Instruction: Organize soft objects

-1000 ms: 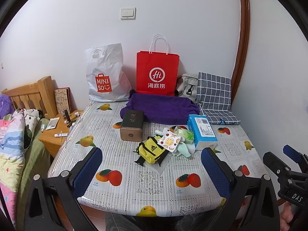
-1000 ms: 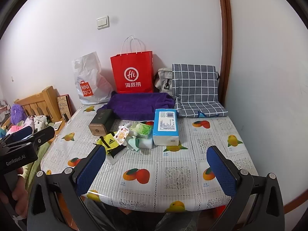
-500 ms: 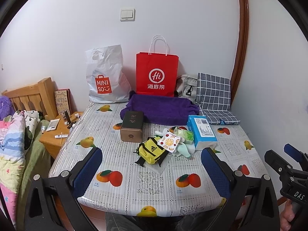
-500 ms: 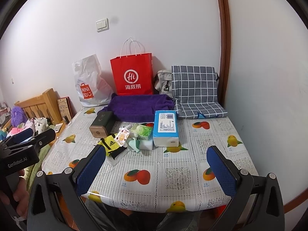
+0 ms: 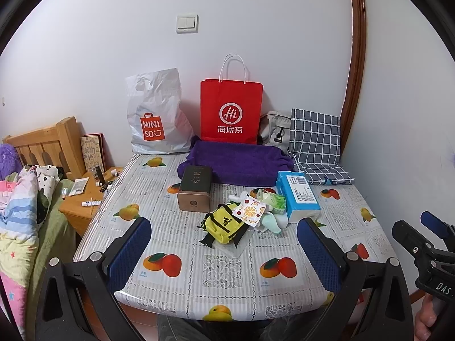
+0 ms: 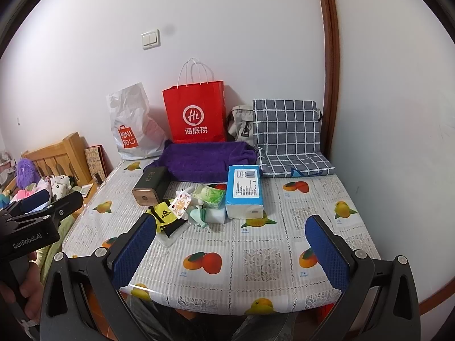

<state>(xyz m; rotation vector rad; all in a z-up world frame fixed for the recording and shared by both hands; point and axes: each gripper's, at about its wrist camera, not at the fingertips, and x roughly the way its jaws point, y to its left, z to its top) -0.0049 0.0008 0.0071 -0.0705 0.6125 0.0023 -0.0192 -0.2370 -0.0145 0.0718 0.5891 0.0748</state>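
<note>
A pile of small soft items lies mid-table: a yellow mini bag point(image 5: 224, 224) point(image 6: 163, 216), a fruit-print pouch point(image 5: 250, 211) point(image 6: 180, 204), a green tissue pack point(image 5: 271, 199) point(image 6: 212, 196) and pale green cloth point(image 5: 270, 223) point(image 6: 197, 216). A blue tissue pack point(image 5: 298, 196) point(image 6: 246, 191) lies beside them. A purple towel point(image 5: 236, 162) point(image 6: 204, 157) and a checked cushion point(image 5: 315, 142) point(image 6: 287, 136) sit behind. My left gripper point(image 5: 224, 251) and right gripper point(image 6: 230, 251) hang open over the table's near edge, both holding nothing.
The table point(image 5: 216, 281) has a fruit-print cover. A brown box point(image 5: 196, 191), a red paper bag point(image 5: 230, 113), a white plastic bag point(image 5: 155, 116) and a grey bag point(image 5: 274, 128) stand on it. A bed point(image 5: 17, 210) and wooden nightstand point(image 5: 82, 201) are at left.
Both grippers have drifted slightly; the view of the table shifts a little. Nothing on the table has moved.
</note>
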